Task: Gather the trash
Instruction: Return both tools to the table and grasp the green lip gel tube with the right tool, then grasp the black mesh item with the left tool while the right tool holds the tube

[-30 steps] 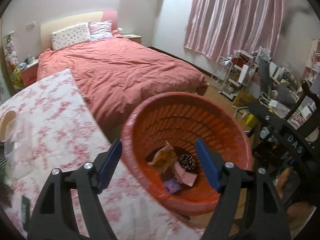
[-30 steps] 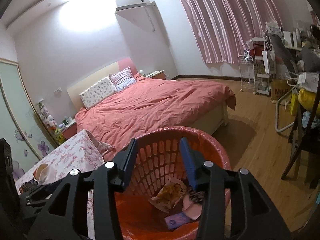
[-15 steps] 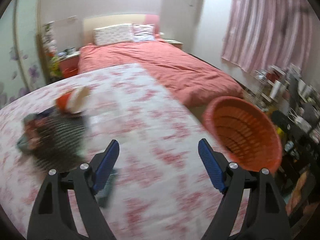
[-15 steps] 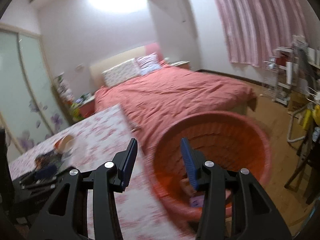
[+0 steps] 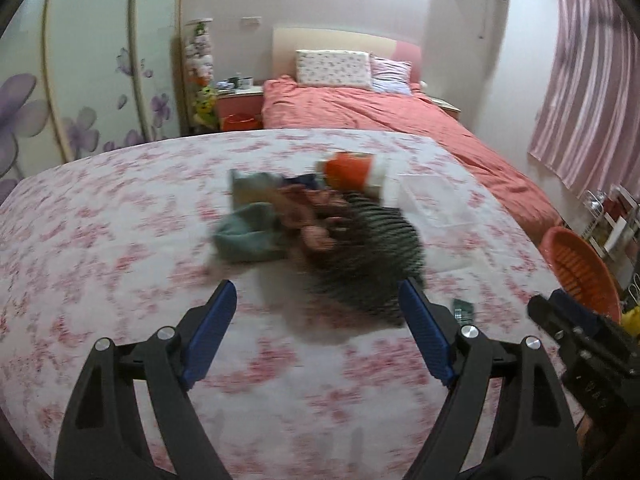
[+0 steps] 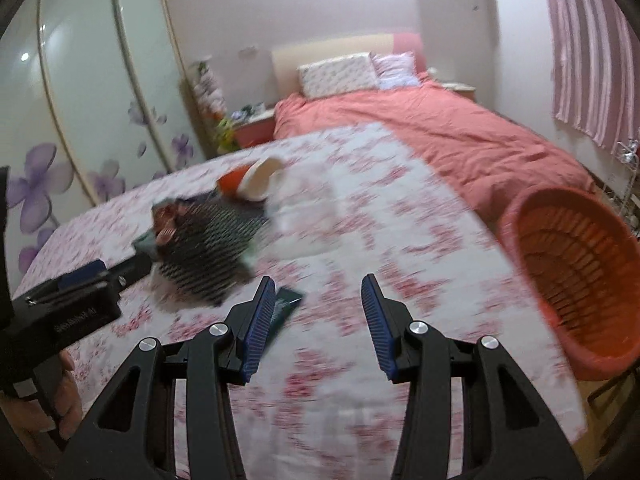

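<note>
We look forward and down along each tool at the bench (image 5: pixel 120 216), close over its floral cloth. Our left view faces the pile (image 5: pixel 320 232) head on; our right view sits further right, nearer the basket (image 6: pixel 576 280). Both share the pile, basket and bed (image 6: pixel 460 136)

A table (image 5: pixel 120 240) is set before the bed (image 5: pixel 400 128), with a pile of trash (image 5: pixel 320 224) heaped on it. A cup (image 5: pixel 352 170) is laid at the pile's far edge, and a small packet (image 6: pixel 286 308) is placed on the table near its front. A basket (image 6: pixel 568 264) is positioned right of the table, beside the bed
</note>
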The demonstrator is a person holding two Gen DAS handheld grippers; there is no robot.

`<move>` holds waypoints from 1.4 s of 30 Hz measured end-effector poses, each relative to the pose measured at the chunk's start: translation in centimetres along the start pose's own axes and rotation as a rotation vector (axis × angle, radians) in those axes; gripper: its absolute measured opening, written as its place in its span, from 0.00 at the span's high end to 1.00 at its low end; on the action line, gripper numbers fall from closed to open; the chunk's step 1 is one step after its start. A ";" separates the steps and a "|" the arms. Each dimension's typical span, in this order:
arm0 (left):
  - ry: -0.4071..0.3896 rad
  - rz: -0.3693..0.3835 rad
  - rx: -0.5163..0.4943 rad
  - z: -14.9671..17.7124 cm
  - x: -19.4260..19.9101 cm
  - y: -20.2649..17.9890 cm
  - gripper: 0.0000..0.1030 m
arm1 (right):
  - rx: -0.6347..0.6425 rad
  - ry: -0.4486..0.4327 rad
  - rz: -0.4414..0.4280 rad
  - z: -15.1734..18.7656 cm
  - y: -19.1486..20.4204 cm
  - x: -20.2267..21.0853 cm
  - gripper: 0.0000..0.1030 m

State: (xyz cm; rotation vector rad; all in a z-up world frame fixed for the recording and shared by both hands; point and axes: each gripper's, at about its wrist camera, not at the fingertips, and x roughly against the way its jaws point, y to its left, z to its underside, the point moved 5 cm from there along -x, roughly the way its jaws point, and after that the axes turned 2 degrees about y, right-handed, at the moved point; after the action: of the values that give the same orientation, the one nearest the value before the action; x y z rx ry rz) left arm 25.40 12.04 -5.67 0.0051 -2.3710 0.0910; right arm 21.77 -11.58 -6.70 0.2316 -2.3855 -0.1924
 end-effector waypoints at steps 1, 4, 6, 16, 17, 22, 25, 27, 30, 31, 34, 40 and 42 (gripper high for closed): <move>-0.002 -0.003 0.008 0.0 0.1 0.6 0.21 | 0.004 0.012 -0.002 0.3 0.6 -0.3 0.55; -0.003 -0.002 0.026 0.3 0.2 2.2 0.21 | 0.022 0.059 -0.001 1.0 2.3 -1.6 0.56; -0.001 -0.002 0.034 0.5 0.2 2.9 0.21 | 0.033 0.085 0.004 1.5 3.3 -2.3 0.56; 0.013 0.018 0.061 1.1 -0.4 4.0 0.21 | 0.086 0.148 0.081 2.6 4.1 -4.2 0.74; 0.015 0.020 0.061 1.1 -0.5 3.9 0.21 | 0.087 0.146 0.090 2.6 3.9 -4.2 0.79; 0.025 0.033 0.048 1.3 -0.9 3.0 0.21 | 0.051 0.137 0.109 2.4 2.3 -3.9 0.80; 0.038 0.049 0.044 1.3 -1.4 2.3 0.22 | 0.052 0.134 0.106 2.4 2.4 -3.9 0.80; 0.045 0.059 0.039 1.2 -1.7 1.7 0.22 | 0.062 0.130 0.108 2.5 2.4 -3.9 0.81; 0.057 0.069 0.025 1.2 -2.4 0.6 0.23 | 0.069 0.130 0.102 2.6 2.2 -3.8 0.81; 0.066 0.073 0.022 1.2 -2.7 0.2 0.23 | 0.068 0.130 0.101 2.5 2.1 -3.8 0.81; 0.101 0.089 0.023 1.4 -3.9 -0.8 0.27 | 0.056 0.128 0.099 2.5 1.7 -3.6 0.81; 0.144 0.113 0.042 1.8 -5.7 -2.3 0.32 | 0.052 0.125 0.092 2.4 1.4 -3.7 0.81; 0.151 0.126 0.053 1.7 -6.0 -2.8 0.32 | 0.056 0.123 0.092 2.4 1.4 -3.8 0.81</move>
State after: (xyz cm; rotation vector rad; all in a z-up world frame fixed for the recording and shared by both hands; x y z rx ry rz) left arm 28.61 9.02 -10.93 -0.1216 -2.2160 0.2073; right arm 22.75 -9.25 -10.65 0.1549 -2.2751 -0.0664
